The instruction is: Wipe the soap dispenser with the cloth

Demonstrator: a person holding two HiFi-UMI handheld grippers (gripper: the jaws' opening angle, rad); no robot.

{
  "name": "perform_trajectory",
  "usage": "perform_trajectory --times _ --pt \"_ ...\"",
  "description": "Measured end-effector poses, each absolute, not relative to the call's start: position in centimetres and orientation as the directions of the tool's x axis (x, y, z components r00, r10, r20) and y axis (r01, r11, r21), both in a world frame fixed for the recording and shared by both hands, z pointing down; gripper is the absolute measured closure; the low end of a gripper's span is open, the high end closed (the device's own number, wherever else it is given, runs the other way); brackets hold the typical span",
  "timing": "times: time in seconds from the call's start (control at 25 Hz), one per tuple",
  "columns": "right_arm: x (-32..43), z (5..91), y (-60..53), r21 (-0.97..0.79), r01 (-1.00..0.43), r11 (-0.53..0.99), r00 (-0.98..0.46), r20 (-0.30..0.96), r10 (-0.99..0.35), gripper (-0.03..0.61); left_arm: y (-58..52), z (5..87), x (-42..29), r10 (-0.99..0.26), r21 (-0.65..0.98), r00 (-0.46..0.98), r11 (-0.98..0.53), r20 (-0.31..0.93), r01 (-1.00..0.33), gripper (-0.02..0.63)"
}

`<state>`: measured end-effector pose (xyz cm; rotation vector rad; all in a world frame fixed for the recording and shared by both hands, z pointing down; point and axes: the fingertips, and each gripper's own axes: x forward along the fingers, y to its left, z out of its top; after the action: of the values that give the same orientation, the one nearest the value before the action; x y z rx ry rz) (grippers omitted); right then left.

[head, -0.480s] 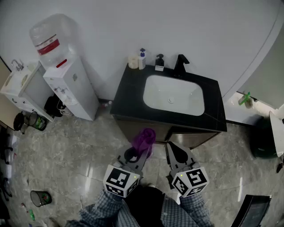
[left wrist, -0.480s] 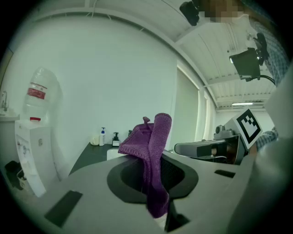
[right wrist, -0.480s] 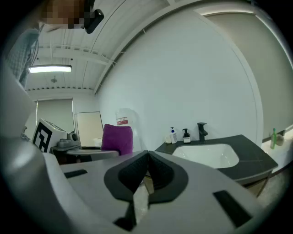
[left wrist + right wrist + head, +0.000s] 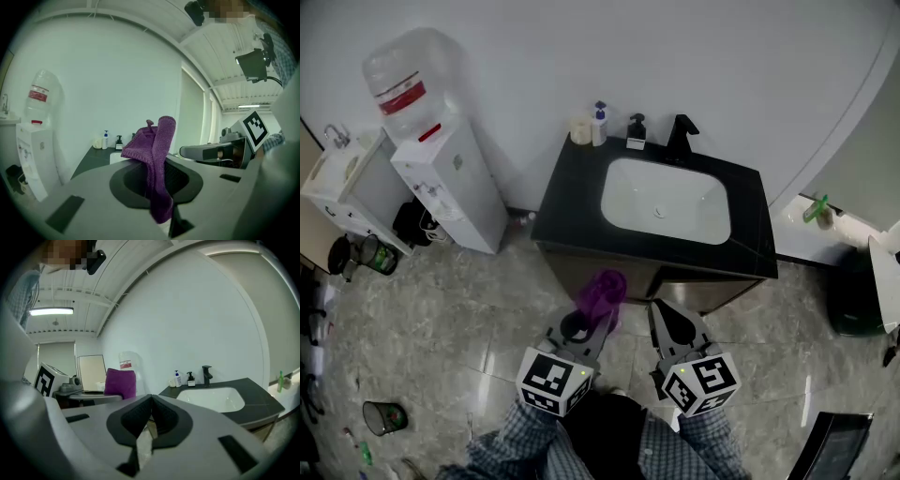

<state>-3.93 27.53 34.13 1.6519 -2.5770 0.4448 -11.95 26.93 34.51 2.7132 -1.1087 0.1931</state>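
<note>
Little has changed: the left gripper keeps the cloth pinched, the right gripper is closed and empty, and the soap dispenser is still far off at 12 o'clock.

The left claw is pinched tight on a purple cloth that sticks up out of it. The right claw is just beside it, pinched closed with nothing inside. Both point forward, side by side, with checked sleeves behind them.
</note>
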Motion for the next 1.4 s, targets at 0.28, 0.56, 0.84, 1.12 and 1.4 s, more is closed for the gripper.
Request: perform_trajectory --times 0.28,0.56,0.84,1.12,1.4 --pt "-3.2 34.2 27.6 -0.231 -0.897 0.378 -0.422 0.188 -0.887 0.560 27.2 34.6 -11.6 -0.681 0.138 0.704 -0.692 0.200 -0.709 0.557" --pt "-1.8 34.2 28.0 -0.238 -0.894 0.381 -0.426 0.179 -0.887 0.560 27.9 34.5 -10.7 -0.696 0.127 0.690 -0.680 0.199 -0.722 0.557" --pt "-0.4 33.7 29.1 -0.234 -0.887 0.397 -0.439 0.164 -0.884 0.560 29.0 33.9 -9.5 -0.715 0.118 0.674 -0.664 0.185 -0.738 0.557" --pt "2.8 33.4 30.7 -0.216 -0.894 0.394 -0.428 0.144 -0.892 0.560 30.2 33.6 -7.0 -0.724 0.100 0.671 -0.664 0.160 -0.741 0.557" --pt "3.6 33.1 30.7 -0.221 -0.889 0.400 -0.432 0.125 -0.893 0.560 30.2 33.2 -6.1 -0.729 0.083 0.667 -0.664 0.154 -0.743 0.557"
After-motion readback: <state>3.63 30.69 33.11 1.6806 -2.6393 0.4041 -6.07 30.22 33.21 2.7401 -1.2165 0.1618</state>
